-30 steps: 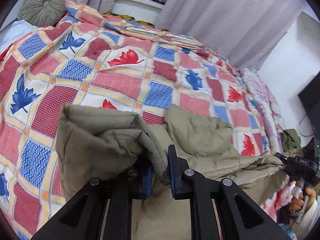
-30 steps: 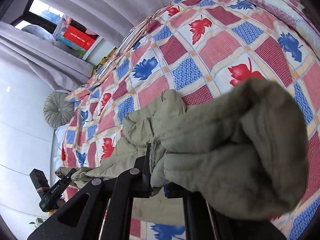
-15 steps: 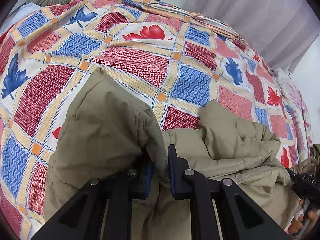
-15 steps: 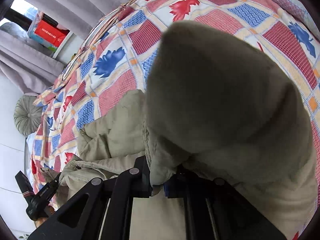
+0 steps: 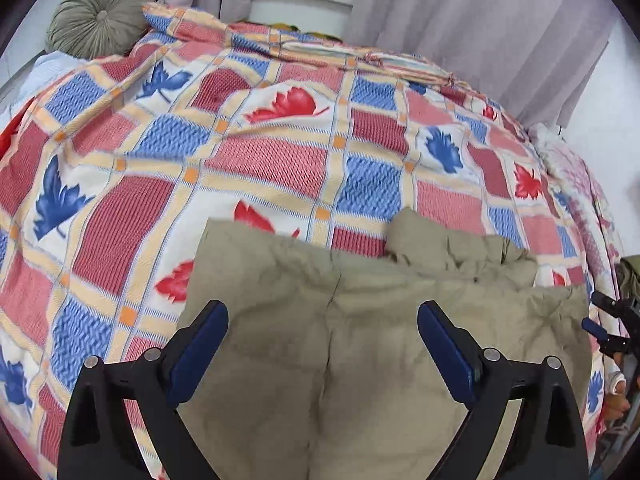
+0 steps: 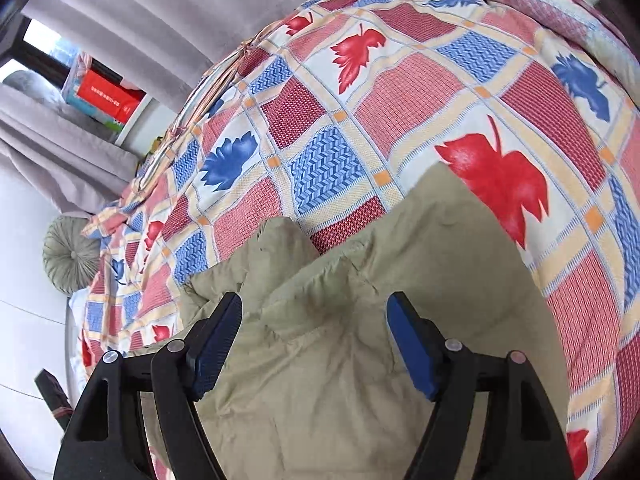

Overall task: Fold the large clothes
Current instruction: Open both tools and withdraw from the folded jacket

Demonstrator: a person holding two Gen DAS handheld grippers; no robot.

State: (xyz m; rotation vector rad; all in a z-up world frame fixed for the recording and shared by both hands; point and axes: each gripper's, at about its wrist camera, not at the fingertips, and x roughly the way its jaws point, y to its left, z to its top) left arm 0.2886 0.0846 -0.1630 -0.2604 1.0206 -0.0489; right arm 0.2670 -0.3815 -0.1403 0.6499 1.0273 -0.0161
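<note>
Left gripper (image 5: 322, 320): jaws were seen opening, wide apart, nothing pinched; the coat (image 5: 360, 360) lay beneath and between them, untouched by the pads.
Right gripper (image 6: 314, 316): jaws likewise opening, wide apart, poised over a puffed ridge of coat (image 6: 340, 360) with no grip on it.
Coat: spread folded on the near part of the bedspread (image 5: 260, 160), a bunched part at its far right.
Step judged: release of a fold just laid.
Done well: both grippers were best lifted straight clear, so that no pad snagged the cloth; the bunched part was best flattened next.
Beyond: a round cushion (image 5: 100, 12) at far left, curtains (image 5: 480, 32) behind.
</note>
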